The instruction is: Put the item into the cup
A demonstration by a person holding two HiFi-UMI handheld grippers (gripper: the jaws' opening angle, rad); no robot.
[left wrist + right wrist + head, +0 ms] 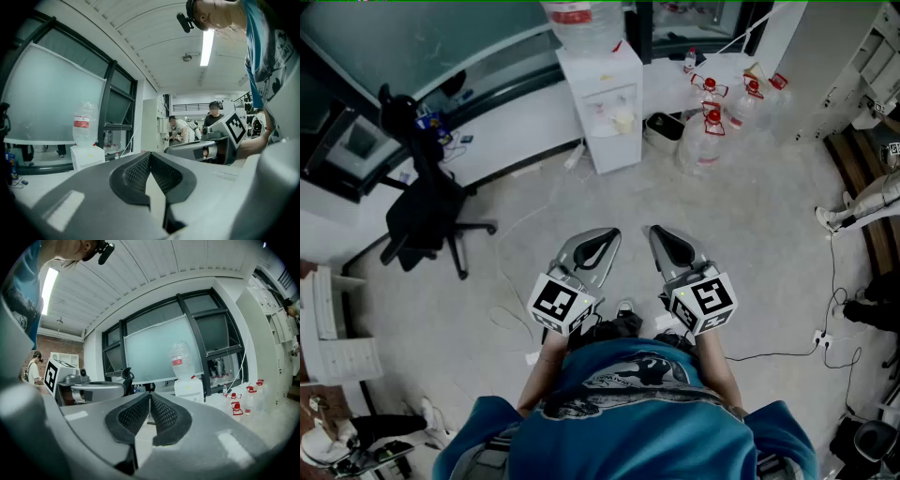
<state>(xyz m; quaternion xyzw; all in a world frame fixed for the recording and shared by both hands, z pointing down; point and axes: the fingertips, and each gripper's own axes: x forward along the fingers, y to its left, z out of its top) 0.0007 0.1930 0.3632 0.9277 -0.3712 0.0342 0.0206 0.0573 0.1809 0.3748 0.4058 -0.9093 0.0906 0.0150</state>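
Observation:
No cup and no item show in any view. In the head view both grippers are held close in front of the person's body, above a bare floor. My left gripper (602,240) is shut with nothing between its jaws; its tips meet in the left gripper view too (150,155). Beside it, my right gripper (661,238) is likewise shut and empty, tips touching in the right gripper view (149,396). Each gripper appears in the other's view as a grey body with a marker cube.
A white water dispenser (602,103) with a bottle on top stands ahead by the glass wall. Several empty water jugs (712,117) lie to its right. A black office chair (422,211) is at the left. Cables (787,352) run over the floor at the right. People stand in the distance (213,115).

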